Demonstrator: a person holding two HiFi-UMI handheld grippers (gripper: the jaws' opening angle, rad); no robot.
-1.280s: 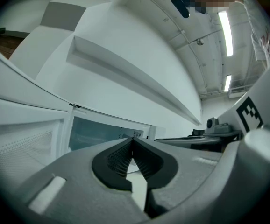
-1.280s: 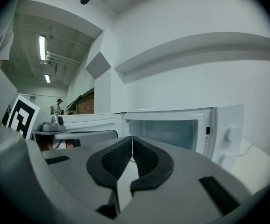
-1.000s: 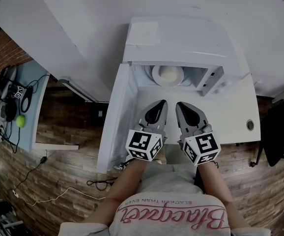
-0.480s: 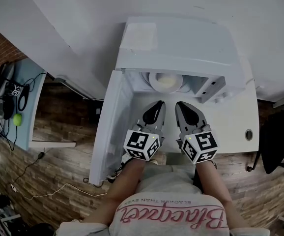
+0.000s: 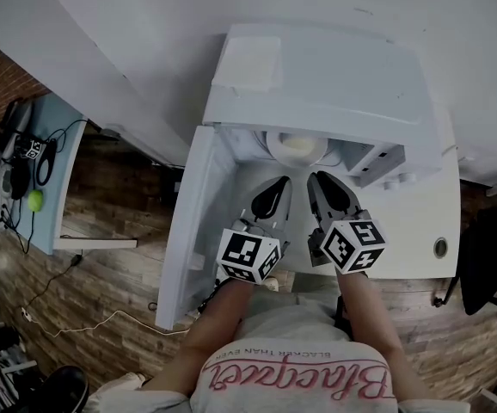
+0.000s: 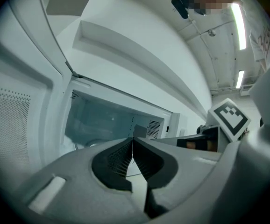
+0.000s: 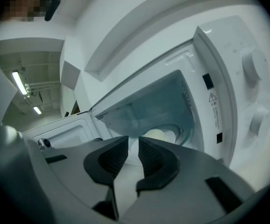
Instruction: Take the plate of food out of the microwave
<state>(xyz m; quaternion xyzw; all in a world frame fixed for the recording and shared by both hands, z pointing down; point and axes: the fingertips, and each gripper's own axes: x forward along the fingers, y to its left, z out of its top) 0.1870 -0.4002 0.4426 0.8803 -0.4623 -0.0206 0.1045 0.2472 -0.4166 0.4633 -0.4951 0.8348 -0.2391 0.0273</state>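
We count one microwave (image 5: 317,67), with one door (image 5: 188,222) swung open and two knobs (image 7: 252,69) on its panel. Inside it we see one plate of food (image 5: 296,147). There are two grippers: the left gripper (image 5: 279,183), jaws together, and the right gripper (image 5: 320,181), whose jaws have just been opening with nothing between them. Together they carry two marker cubes (image 5: 248,255). We also count one white table (image 5: 420,222), one round hole (image 5: 440,248) in it, one yellow-green ball (image 5: 35,200) and two ceiling light strips (image 6: 238,24).
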